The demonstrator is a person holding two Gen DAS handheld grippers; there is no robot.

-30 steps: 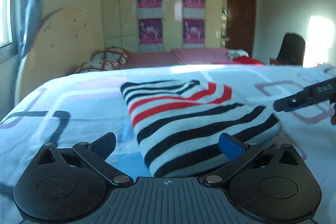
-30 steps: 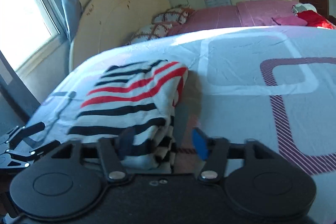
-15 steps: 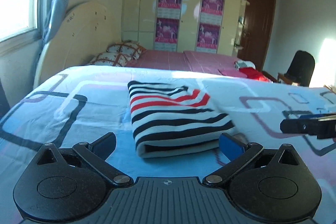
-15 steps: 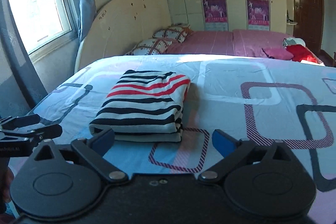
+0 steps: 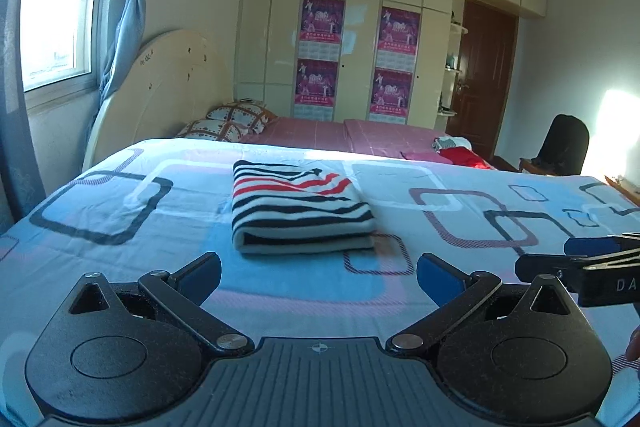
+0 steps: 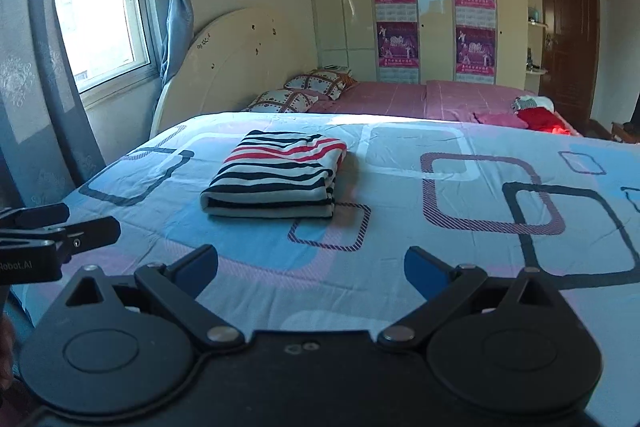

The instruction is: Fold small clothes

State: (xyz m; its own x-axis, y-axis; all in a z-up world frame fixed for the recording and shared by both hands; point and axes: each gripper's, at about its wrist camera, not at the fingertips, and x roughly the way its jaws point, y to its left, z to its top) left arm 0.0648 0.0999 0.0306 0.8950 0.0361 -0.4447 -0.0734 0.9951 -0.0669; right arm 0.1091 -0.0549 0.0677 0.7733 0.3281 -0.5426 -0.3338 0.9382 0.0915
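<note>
Now: striped top [image 5: 298, 205] lies folded on the bedsheet [image 5: 460, 227] | soft, light, floppy; pinch the thick folded edge | left gripper [image 5: 318, 273] and right gripper [image 6: 310, 265] both spread wide, holding nothing

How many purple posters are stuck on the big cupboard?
4. They hang in two columns on the cupboard doors: upper left poster, lower left poster, upper right poster, lower right poster. None looks hidden.
</note>
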